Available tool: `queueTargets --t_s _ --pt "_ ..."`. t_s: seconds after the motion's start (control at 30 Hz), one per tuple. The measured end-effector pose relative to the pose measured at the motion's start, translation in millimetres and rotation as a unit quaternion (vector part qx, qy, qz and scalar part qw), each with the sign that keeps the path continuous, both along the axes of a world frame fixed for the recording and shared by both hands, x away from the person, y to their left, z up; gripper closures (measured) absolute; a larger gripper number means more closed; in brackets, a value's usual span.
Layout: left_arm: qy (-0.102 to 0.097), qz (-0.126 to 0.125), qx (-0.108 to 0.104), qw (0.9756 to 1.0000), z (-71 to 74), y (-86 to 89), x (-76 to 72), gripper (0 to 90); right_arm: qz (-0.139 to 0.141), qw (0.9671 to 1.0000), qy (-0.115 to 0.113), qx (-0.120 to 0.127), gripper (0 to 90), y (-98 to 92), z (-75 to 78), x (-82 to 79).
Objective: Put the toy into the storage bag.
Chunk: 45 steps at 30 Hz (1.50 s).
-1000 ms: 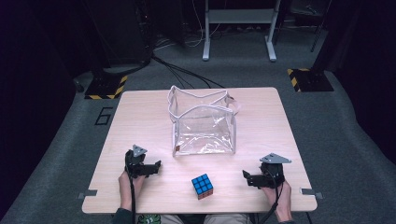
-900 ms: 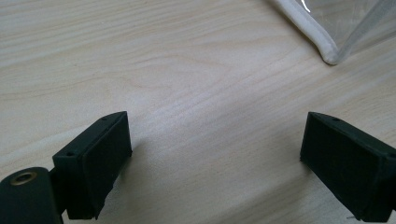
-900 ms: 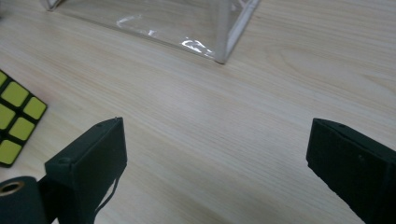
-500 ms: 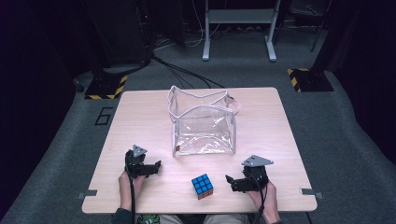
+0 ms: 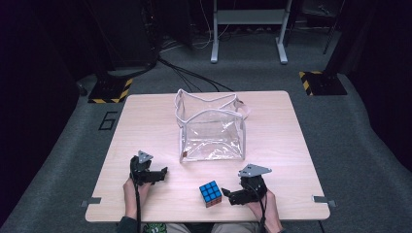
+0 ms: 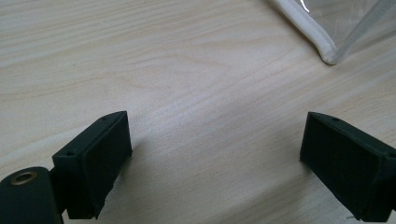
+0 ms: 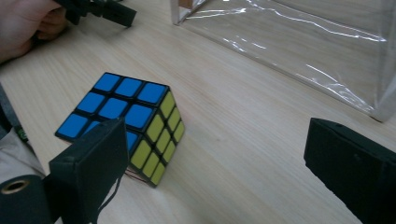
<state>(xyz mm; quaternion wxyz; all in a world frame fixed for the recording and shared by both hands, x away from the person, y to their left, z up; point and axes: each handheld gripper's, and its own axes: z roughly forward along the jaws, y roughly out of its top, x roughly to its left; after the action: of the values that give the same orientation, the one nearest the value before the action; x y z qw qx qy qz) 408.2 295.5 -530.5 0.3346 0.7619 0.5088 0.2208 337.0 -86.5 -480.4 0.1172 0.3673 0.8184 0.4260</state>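
Both claws stand apart and empty; my right claw (image 5: 226, 192), low center, may push the cube (image 5: 210, 193) away sideways.

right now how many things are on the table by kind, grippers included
black two-jaw grippers: 2, the left gripper and the right gripper
clear plastic bag with white piping: 1
puzzle cube with a blue top face and a yellow side: 1
total: 4, all on the light wooden table
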Motion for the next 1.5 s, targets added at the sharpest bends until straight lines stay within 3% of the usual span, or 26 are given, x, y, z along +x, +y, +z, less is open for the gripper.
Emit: queueTargets --t_s 0.4,0.57,0.87,1.17,1.5 --pt "0.003 -0.002 0.001 1.0 0.4 0.3 0.0 8.5 0.058 0.9982 -0.002 -0.014 3.5 30.9 1.4 -6.4" --pt "0.003 -0.002 0.001 1.0 0.4 0.3 0.0 8.5 0.076 0.9971 -0.006 -0.007 5.8 40.5 -0.9 -8.1" --pt "0.003 -0.002 0.001 1.0 0.4 0.2 0.0 8.5 0.1 0.9945 0.004 -0.029 4.9 58.5 -8.8 -8.3" --pt "0.002 -0.002 0.001 1.0 0.4 0.2 -0.1 8.5 0.102 0.9924 0.006 -0.069 6.5 75.1 -23.0 -5.2" --pt "0.0 -0.001 0.001 1.0 0.0 -0.1 -0.1 8.5 0.07 0.9933 0.002 -0.091 18.1 76.7 -33.3 -3.5"
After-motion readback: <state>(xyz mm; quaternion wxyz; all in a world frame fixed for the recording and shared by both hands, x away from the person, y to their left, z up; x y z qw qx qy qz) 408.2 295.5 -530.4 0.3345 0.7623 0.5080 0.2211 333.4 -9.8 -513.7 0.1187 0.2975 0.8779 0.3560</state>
